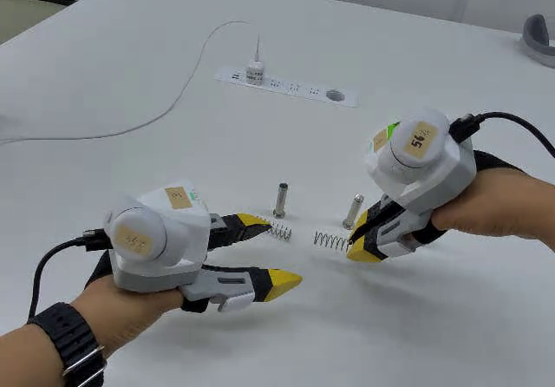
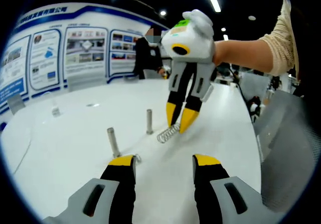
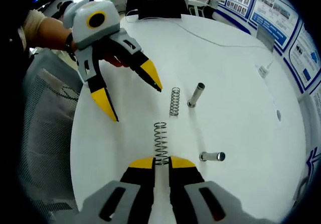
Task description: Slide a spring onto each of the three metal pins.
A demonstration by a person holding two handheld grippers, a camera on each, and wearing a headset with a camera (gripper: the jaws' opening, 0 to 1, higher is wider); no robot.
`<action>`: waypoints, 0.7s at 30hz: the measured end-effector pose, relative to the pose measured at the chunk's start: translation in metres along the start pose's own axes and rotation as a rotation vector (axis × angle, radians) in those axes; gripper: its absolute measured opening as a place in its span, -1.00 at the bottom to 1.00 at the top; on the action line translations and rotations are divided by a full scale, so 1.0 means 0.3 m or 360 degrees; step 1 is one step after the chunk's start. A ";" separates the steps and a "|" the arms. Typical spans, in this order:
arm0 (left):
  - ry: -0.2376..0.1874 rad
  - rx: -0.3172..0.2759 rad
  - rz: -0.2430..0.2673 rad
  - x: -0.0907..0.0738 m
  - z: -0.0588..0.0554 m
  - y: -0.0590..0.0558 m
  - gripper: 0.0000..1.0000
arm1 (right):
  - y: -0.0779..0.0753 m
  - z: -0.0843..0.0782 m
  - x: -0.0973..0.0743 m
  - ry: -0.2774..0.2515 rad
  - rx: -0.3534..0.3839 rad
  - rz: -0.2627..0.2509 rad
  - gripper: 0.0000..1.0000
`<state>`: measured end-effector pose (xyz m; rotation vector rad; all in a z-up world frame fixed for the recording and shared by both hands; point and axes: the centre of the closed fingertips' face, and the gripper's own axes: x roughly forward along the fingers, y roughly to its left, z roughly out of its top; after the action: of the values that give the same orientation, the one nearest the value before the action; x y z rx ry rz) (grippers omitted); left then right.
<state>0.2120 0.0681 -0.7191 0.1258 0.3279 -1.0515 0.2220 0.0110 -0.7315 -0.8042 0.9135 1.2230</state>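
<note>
Two short metal pins (image 1: pixel 280 200) (image 1: pixel 354 211) stand upright on the white table. My right gripper (image 1: pixel 355 250) is shut on one end of a spring (image 1: pixel 329 241), which sticks out low over the table beside the right pin. In the right gripper view the spring (image 3: pixel 160 143) runs forward from the closed gripper (image 3: pixel 161 162). A second spring (image 1: pixel 279 230) lies on the table at the far jaw tip of my left gripper (image 1: pixel 273 252), which is open and holds nothing. In the left gripper view, its gripper (image 2: pixel 164 160) faces the pins (image 2: pixel 113 141) (image 2: pixel 149 121).
A white strip (image 1: pixel 286 83) with a small upright part lies further back, and a thin cable (image 1: pixel 173 101) curves off to the left. A grey object (image 1: pixel 538 40) sits at the far right edge. A seated person (image 3: pixel 150 0) is at the table's far side.
</note>
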 end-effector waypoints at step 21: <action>-0.0025 0.0059 -0.0099 0.022 0.023 -0.052 -0.38 | 0.089 0.083 -0.008 -0.0024 -0.0289 0.0100 -0.77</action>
<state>0.2029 0.0531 -0.7138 0.1414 0.2999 -1.1200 0.1991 0.0367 -0.7195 -0.9148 0.8286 1.3795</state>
